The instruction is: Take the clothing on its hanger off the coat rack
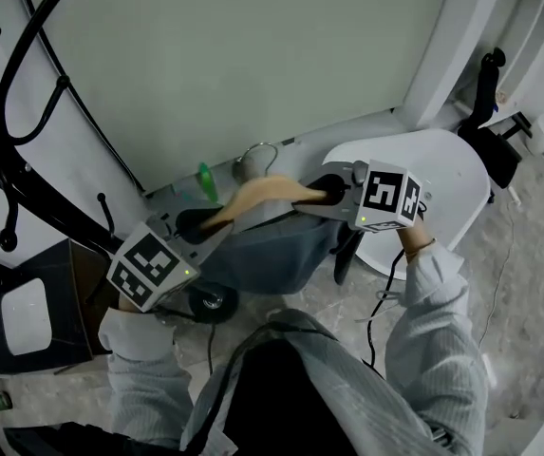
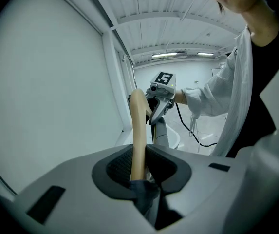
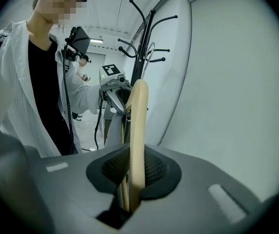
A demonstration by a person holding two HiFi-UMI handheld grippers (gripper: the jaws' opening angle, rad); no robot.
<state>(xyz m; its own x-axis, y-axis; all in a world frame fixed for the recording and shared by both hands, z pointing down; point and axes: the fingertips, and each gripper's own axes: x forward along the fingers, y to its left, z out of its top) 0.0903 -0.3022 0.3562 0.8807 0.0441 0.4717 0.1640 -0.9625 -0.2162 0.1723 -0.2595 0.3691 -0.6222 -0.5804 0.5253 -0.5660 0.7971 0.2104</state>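
Note:
A pale wooden hanger with a metal hook carries dark blue-grey clothing that hangs under it. My left gripper is shut on the hanger's left arm. In the left gripper view, the wood runs between the pads with dark cloth bunched at the jaws. My right gripper is shut on the hanger's right arm. The black coat rack stands at the left. In the head view the hook is apart from the rack's branches.
A pale wall panel stands close behind the hanger. A white round seat is at the right, with a black stand beyond it. A dark box and a black wheel sit low left. Cables trail on the floor.

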